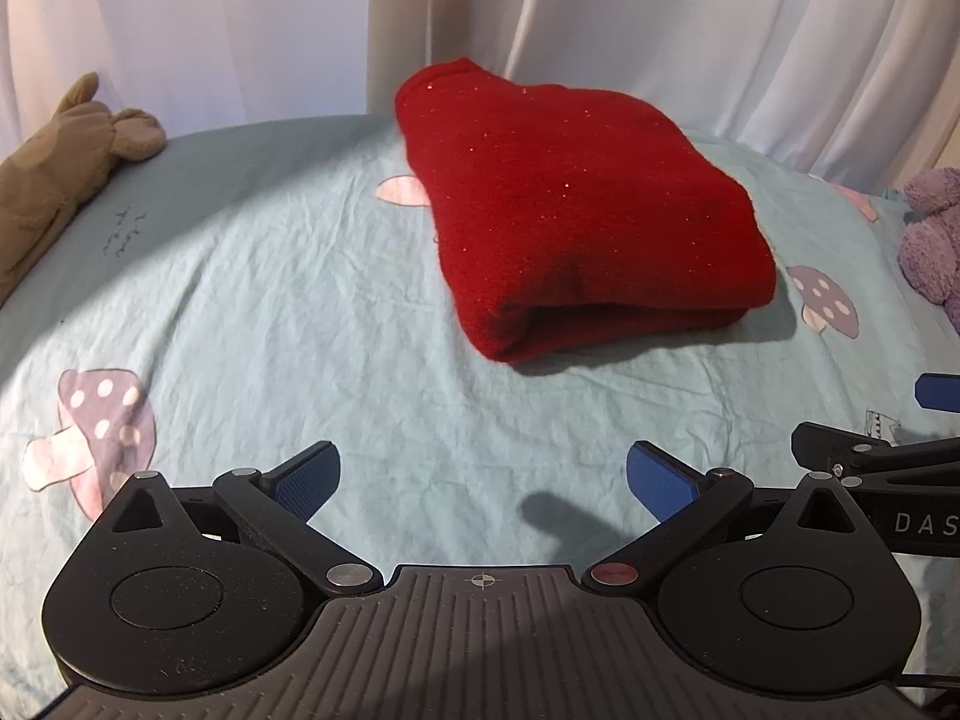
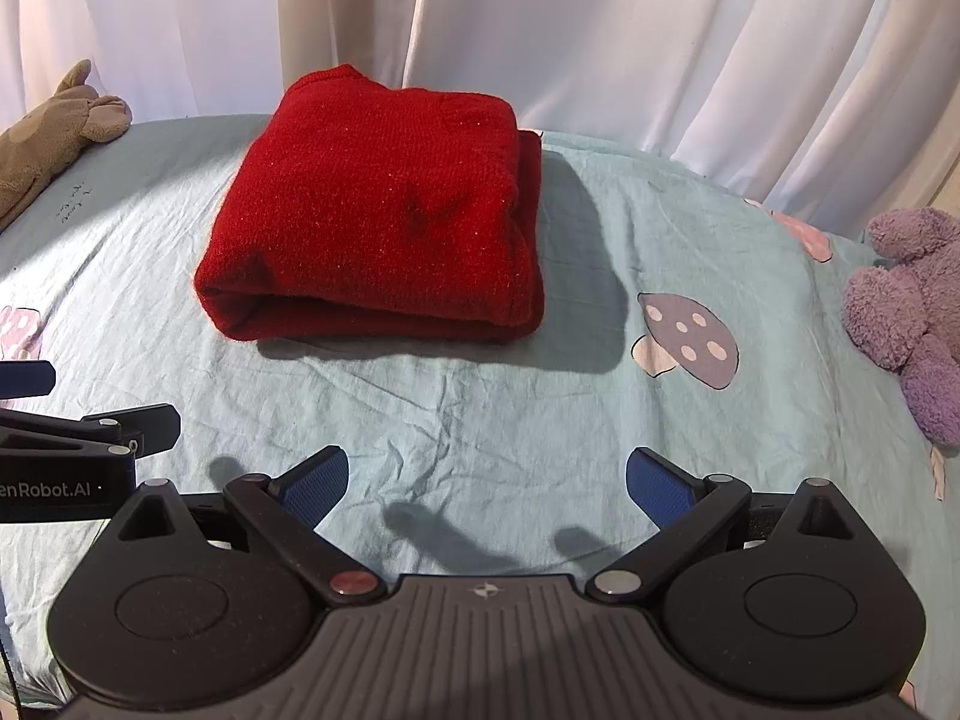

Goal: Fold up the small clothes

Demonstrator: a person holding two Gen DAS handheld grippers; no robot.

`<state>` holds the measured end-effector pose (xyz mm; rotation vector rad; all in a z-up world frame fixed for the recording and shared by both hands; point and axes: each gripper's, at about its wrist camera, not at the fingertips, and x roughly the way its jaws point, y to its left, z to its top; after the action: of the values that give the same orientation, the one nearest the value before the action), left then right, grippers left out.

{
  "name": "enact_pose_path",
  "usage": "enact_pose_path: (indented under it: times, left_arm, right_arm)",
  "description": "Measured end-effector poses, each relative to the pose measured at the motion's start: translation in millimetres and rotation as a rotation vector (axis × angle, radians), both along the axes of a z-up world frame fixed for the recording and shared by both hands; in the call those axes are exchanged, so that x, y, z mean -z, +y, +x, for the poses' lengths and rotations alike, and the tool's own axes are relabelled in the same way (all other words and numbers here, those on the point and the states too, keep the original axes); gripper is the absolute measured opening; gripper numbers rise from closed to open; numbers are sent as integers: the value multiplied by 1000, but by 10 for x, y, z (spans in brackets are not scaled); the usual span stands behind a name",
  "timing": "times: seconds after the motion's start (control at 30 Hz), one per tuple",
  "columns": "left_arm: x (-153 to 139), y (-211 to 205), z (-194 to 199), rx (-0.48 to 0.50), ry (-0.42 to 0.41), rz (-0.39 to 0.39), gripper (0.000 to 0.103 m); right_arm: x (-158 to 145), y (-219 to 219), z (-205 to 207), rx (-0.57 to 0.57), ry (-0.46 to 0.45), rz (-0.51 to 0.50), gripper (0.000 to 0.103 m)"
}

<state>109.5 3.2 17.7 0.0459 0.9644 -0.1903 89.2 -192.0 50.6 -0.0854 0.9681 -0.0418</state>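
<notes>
Since the red sweater point(image 2: 372, 216) already lies folded at twelve o'clock on the bed sheet point(image 2: 480, 420), both tools, left point(image 1: 483, 480) and right point(image 2: 486, 483), gape wide and empty; I'd just square its edges gently.

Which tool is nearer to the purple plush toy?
The right tool. The purple plush toy lies ahead on its right side, while the left tool, held beside it, sits farther over, so the toy shows only at the left view's far right edge.
</notes>
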Motion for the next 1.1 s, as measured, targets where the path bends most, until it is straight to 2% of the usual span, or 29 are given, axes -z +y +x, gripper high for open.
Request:
enact_pose_path:
  times: [1.1]
  left_arm:
    - [-78,-26,-40,12,-22,-20,103]
  right_arm:
    - [-126,-45,-22,7,-34,13,99]
